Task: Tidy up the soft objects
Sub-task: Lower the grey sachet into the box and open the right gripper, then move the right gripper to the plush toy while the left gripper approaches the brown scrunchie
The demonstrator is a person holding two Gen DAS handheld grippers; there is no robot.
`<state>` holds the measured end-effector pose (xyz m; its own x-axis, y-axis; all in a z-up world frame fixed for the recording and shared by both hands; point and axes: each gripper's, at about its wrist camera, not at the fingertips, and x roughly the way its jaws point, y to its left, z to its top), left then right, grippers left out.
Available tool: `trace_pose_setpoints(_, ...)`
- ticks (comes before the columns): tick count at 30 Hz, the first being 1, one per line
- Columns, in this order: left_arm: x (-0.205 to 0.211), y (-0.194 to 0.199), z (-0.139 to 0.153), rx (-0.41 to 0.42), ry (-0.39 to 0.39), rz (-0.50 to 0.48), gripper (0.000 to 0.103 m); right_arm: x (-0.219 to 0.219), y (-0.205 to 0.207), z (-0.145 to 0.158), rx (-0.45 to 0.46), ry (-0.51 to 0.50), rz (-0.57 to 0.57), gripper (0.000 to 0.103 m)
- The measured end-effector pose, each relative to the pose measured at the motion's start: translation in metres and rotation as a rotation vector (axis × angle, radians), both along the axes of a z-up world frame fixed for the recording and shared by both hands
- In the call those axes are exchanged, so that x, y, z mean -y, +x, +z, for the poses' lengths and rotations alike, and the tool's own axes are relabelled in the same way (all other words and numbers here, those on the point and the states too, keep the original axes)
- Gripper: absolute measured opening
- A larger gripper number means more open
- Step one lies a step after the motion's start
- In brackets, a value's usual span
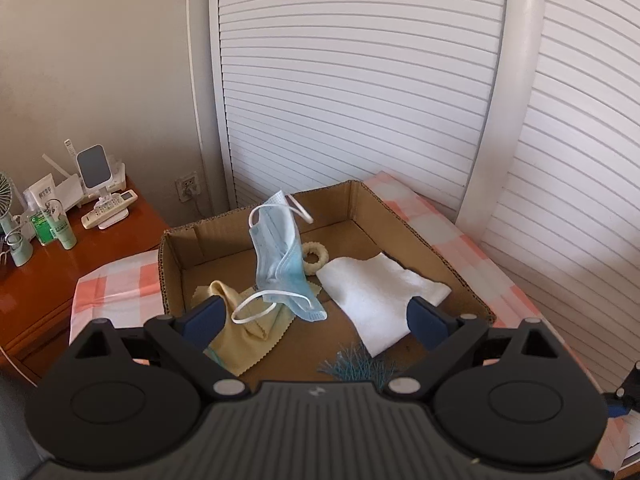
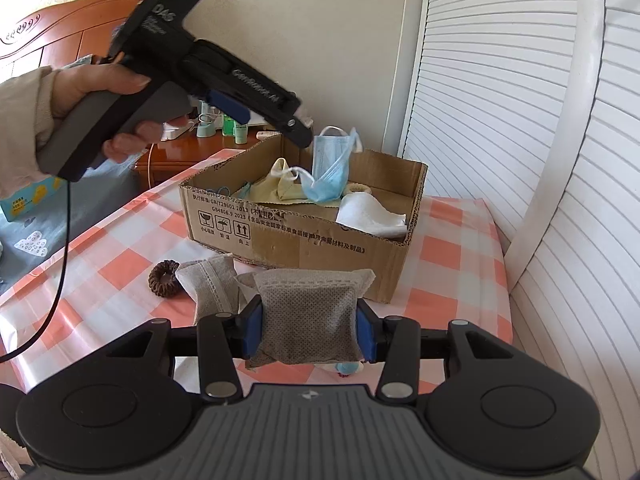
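Observation:
A cardboard box stands on the checked cloth. A blue face mask is falling or hanging loose over the box, clear of my fingers. In the box lie a yellow cloth, a white cloth, a cream hair ring and a blue tufted piece. My left gripper is open above the box; it also shows in the right wrist view. My right gripper is shut on a grey fabric pouch in front of the box.
A second grey pouch and a brown hair ring lie on the checked cloth. A wooden nightstand with bottles and a phone stand is at left. White louvred doors stand behind the box.

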<state>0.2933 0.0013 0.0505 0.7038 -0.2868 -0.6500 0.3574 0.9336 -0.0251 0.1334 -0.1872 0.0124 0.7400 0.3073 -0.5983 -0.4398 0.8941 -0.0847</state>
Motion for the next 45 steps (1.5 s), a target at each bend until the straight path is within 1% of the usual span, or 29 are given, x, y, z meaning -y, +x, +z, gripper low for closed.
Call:
trace_pose_setpoints(5,-0.006,-0.036,-0.003,-0.015,0.078,0.055,0.097,-0.003,0.006,0.007,0.014,-0.003,0.003,0.051)
trace_pose_setpoints(8,-0.011,-0.064,-0.005,-0.006,0.1,0.087,0.097,-0.003,0.018,0.013,0.02,0.009,0.0,0.051)
trace_pose_setpoints(10,-0.014,-0.083,-0.005,0.003,0.106,0.109,0.097,-0.004,0.028,0.017,0.022,0.017,-0.005,0.051)
trace_pose_setpoints(14,-0.021,-0.116,-0.005,0.015,0.075,0.164,0.099,-0.01,0.056,0.028,0.02,0.041,-0.011,0.051)
trace_pose_setpoints(15,-0.022,-0.122,-0.005,0.017,0.071,0.165,0.1,-0.013,0.064,0.031,0.018,0.047,-0.008,0.051)
trace_pose_setpoints(17,-0.023,-0.13,-0.006,0.014,0.069,0.154,0.1,-0.021,0.083,0.036,0.01,0.058,-0.011,0.051)
trace_pose_setpoints(20,-0.021,-0.132,-0.006,0.018,0.075,0.151,0.1,-0.035,0.113,0.037,-0.027,0.073,-0.01,0.051)
trace_pose_setpoints(24,-0.02,-0.128,-0.003,0.025,0.081,0.16,0.1,-0.058,0.145,0.03,-0.06,0.04,-0.015,0.051)
trace_pose_setpoints(27,-0.022,-0.13,-0.002,0.033,0.063,0.15,0.1,-0.07,0.165,0.025,-0.074,0.026,-0.038,0.052)
trace_pose_setpoints(28,-0.022,-0.131,-0.002,0.035,0.059,0.146,0.1,-0.073,0.171,0.023,-0.072,0.027,-0.047,0.055)
trace_pose_setpoints(30,-0.023,-0.131,-0.002,0.032,0.061,0.151,0.1,-0.075,0.177,0.021,-0.052,0.035,-0.077,0.075)
trace_pose_setpoints(31,-0.023,-0.131,-0.002,0.03,0.062,0.155,0.1,-0.075,0.18,0.02,-0.041,0.037,-0.09,0.095)
trace_pose_setpoints(32,-0.024,-0.131,-0.002,0.029,0.062,0.158,0.1,-0.074,0.18,0.021,-0.033,0.041,-0.102,0.103)
trace_pose_setpoints(34,-0.026,-0.132,-0.002,0.024,0.059,0.163,0.1,-0.071,0.177,0.022,-0.04,0.057,-0.105,0.103)
trace_pose_setpoints(36,-0.028,-0.132,-0.003,0.021,0.058,0.168,0.1,-0.067,0.172,0.023,-0.046,0.051,-0.105,0.103)
trace_pose_setpoints(39,-0.031,-0.132,-0.004,0.014,0.061,0.183,0.1,-0.061,0.164,0.025,-0.047,0.032,-0.124,0.103)
trace_pose_setpoints(43,-0.036,-0.134,-0.002,0.015,0.066,0.205,0.1,-0.049,0.15,0.029,-0.065,0.053,-0.143,0.103)
trace_pose_setpoints(45,-0.04,-0.135,-0.001,0.02,0.067,0.215,0.1,-0.043,0.143,0.03,-0.07,0.048,-0.171,0.103)
